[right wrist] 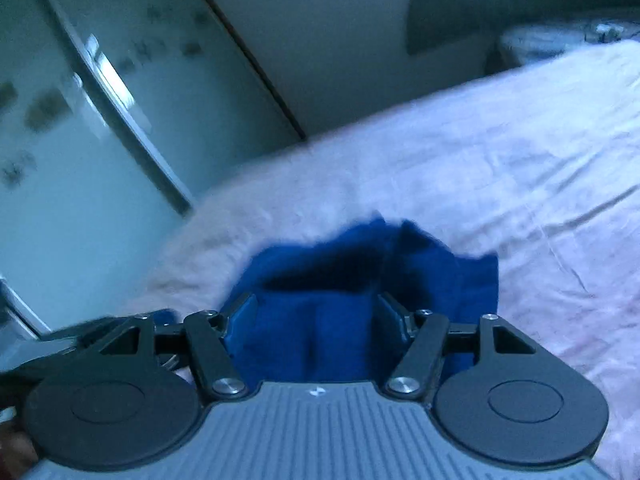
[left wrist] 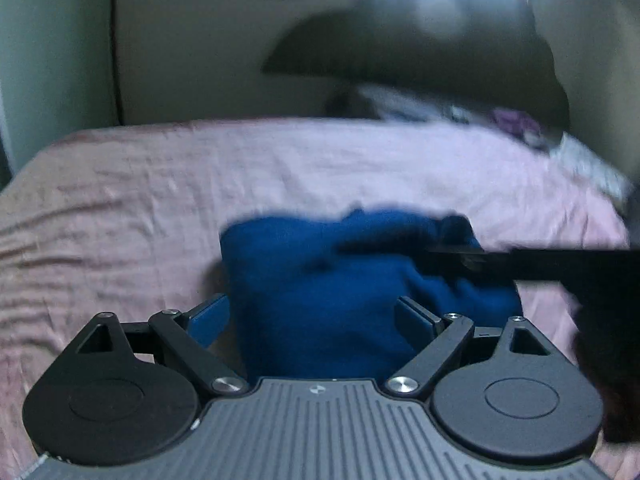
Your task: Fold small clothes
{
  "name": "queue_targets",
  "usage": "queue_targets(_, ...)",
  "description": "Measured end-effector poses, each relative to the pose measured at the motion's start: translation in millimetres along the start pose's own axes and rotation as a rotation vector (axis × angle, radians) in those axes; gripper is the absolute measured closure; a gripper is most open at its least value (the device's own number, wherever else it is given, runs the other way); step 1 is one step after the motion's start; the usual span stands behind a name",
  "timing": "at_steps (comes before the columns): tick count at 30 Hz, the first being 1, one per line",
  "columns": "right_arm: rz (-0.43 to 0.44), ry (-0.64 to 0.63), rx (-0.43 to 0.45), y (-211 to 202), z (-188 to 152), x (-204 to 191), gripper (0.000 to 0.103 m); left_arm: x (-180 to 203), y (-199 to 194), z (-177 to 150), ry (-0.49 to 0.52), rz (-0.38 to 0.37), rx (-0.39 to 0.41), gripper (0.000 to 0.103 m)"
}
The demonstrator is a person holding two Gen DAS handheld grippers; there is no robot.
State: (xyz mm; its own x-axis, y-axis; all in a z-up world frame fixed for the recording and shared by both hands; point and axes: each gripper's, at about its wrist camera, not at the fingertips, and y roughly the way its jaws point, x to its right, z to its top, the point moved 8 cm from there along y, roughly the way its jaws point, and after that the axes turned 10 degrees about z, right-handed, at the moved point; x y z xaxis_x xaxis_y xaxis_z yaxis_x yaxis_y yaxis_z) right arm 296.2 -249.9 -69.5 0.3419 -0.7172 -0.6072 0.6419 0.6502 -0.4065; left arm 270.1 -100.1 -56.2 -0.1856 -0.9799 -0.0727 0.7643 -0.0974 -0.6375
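Hovering with both the left tongs (left wrist: 312, 316) and right tongs (right wrist: 316, 316) spread apart and gripping nothing, we judge the blue garment (left wrist: 344, 292) lies bunched on the pink bed (left wrist: 120, 220) because a fold has been released.

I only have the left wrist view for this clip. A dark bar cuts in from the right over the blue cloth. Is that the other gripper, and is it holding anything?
Observer: In the right wrist view the right gripper has open jaws; the blue cloth lies beyond them, unpinched.
Operator: Anything left of the bed I can't see?
Observer: Yes, a pale glossy cabinet door with a vertical handle stands beside the pink sheet.
Operator: Is my gripper visible there?
Observer: A dark blurred part at the lower left edge; I cannot tell.
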Motion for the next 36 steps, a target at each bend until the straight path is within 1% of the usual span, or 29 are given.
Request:
queue_targets(1,-0.092,-0.026,-0.015,6.4,-0.2,11.7,0.038,1.9,1.8,-9.1,0.024,0.003,-0.017,0.013)
queue_targets(3,-0.351,-0.101,0.015,-0.4,6.9,35.5,0.036,2.5,2.1,-22.3,0.061,0.010,-0.030,0.013)
queue_targets(4,-0.417,-0.122,0.047,-9.1,12.3,41.3,0.036,2.3,-0.2,-27.2,0.071,0.013,-0.026,0.013)
queue_targets(5,-0.414,-0.115,0.086,-18.3,18.6,42.5,0.036,1.1,-2.3,-30.9,0.072,0.014,-0.022,0.013)
queue_targets(6,-0.361,-0.091,0.117,-24.5,24.7,39.7,0.036,0.9,-4.7,-32.2,0.070,0.012,-0.018,0.013)
queue_targets(8,-0.229,-0.061,0.123,-23.4,32.4,28.9,0.036,6.0,-8.5,-33.2,0.069,-0.006,-0.007,0.013)
queue_targets(11,-0.035,-0.096,0.032,-3.0,32.1,1.4,0.037,18.2,-12.3,-36.9,0.094,-0.030,0.000,0.013)
queue_targets(12,0.004,-0.118,-0.017,9.5,28.2,-6.8,0.037,22.2,-11.7,-39.9,0.111,-0.034,-0.003,0.012)
queue_targets(13,0.016,-0.136,-0.062,21.3,24.8,-10.0,0.038,26.0,-11.1,-44.5,0.129,-0.029,-0.006,0.012)
queue_targets(14,-0.002,-0.155,-0.103,34.4,21.1,-9.0,0.038,28.4,-10.6,-48.4,0.148,-0.020,-0.003,0.011)
queue_targets(15,-0.052,-0.170,-0.127,46.7,20.1,-4.8,0.038,31.0,-11.8,-51.8,0.173,-0.010,0.008,0.011)
queue_targets(16,-0.113,-0.176,-0.129,52.7,20.8,3.4,0.038,32.1,-13.5,-53.9,0.192,-0.004,0.018,0.011)
queue_targets(18,-0.241,-0.170,-0.088,54.1,30.6,20.7,0.038,31.7,-19.0,-55.3,0.203,-0.001,0.032,0.012)
queue_targets(19,-0.273,-0.154,-0.064,47.8,34.3,23.7,0.038,29.9,-21.3,-54.8,0.196,-0.006,0.033,0.011)
queue_targets(20,-0.275,-0.148,-0.034,38.3,35.4,21.3,0.037,27.7,-23.3,-54.3,0.183,-0.010,0.034,0.011)
queue_targets(21,-0.256,-0.157,-0.010,27.5,34.9,15.0,0.038,24.8,-24.7,-53.4,0.166,-0.011,0.036,0.011)
queue_targets(23,-0.215,-0.193,0.005,9.8,26.4,-3.3,0.038,20.3,-25.9,-52.5,0.138,-0.016,0.032,0.011)
queue_targets(25,-0.184,-0.234,-0.013,-3.6,12.2,-22.8,0.037,20.7,-26.9,-56.9,0.131,-0.035,0.014,0.011)
queue_targets(27,-0.162,-0.277,-0.057,-14.6,-7.2,-33.9,0.037,23.8,-24.7,-65.2,0.150,-0.046,-0.008,0.010)
queue_targets(28,-0.174,-0.298,-0.082,-18.6,-16.2,-34.1,0.037,25.6,-23.9,-69.6,0.168,-0.036,-0.008,0.010)
queue_targets(29,-0.206,-0.315,-0.113,-17.5,-25.9,-29.5,0.037,27.0,-24.1,-72.6,0.186,-0.022,0.002,0.010)
queue_targets(31,-0.307,-0.324,-0.147,-19.2,-35.0,-12.3,0.037,27.3,-28.0,-74.2,0.198,-0.019,0.010,0.011)
queue_targets(32,-0.328,-0.300,-0.131,-24.5,-35.8,-6.1,0.037,25.6,-31.1,-73.5,0.191,-0.029,0.012,0.011)
queue_targets(34,-0.272,-0.214,-0.061,-45.3,-34.4,-4.3,0.037,17.9,-35.1,-71.4,0.173,-0.037,0.023,0.010)
queue_targets(36,-0.235,-0.137,0.006,-66.7,-34.0,-2.8,0.037,7.3,-35.8,-70.8,0.152,-0.024,0.025,0.010)
